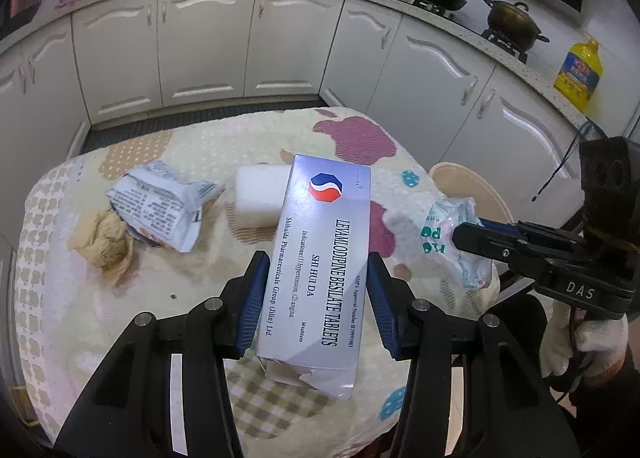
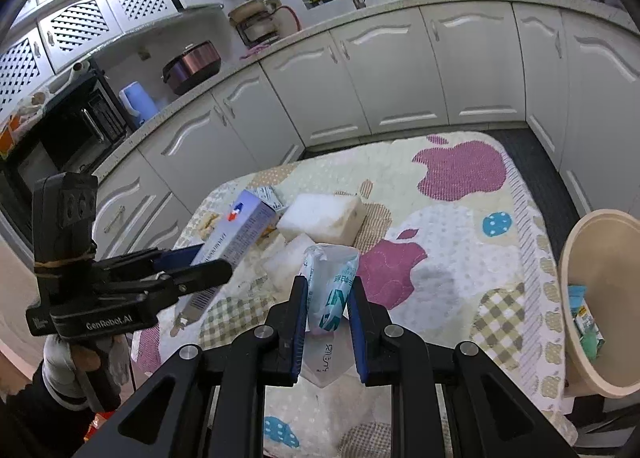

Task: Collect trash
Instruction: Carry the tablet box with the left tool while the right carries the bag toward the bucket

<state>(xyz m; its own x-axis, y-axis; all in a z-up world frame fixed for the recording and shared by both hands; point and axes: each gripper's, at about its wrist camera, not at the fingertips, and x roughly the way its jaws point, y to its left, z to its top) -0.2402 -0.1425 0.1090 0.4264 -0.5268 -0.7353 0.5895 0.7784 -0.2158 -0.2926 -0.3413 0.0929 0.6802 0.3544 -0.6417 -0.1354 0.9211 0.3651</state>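
cardboard is what my left gripper [image 1: 316, 298] is pinching: a pale purple-white tablet box [image 1: 320, 270], the biggest bit of trash i hold. both blue pads press on its long sides, near the torn end close to me. it is up off the patterned tablecloth [image 1: 200, 146]. i think the box is light and maybe empty, stiff along its edges but easy to squash on its flat faces, so a soft squeeze on the long sides is best. its skin looks smooth and a bit shiny, so it could slip. its long way runs away from me, up and a little to the right, with the red and blue logo at the far end.

my right gripper [image 2: 328, 310] is squeezed nearly together on a small crinkly plastic wrapper [image 2: 332, 286], white with green print. it is also up off the cloth. i think it is very light, soft and floppy, and it can slide out, so a hold near its middle is safest. it stands about upright between the pads, one end poking up and away from me, the other end hanging down toward me.

the tan bin [image 2: 600, 298] sits just past the right edge of the table, with some trash in it already. i think both things go there.
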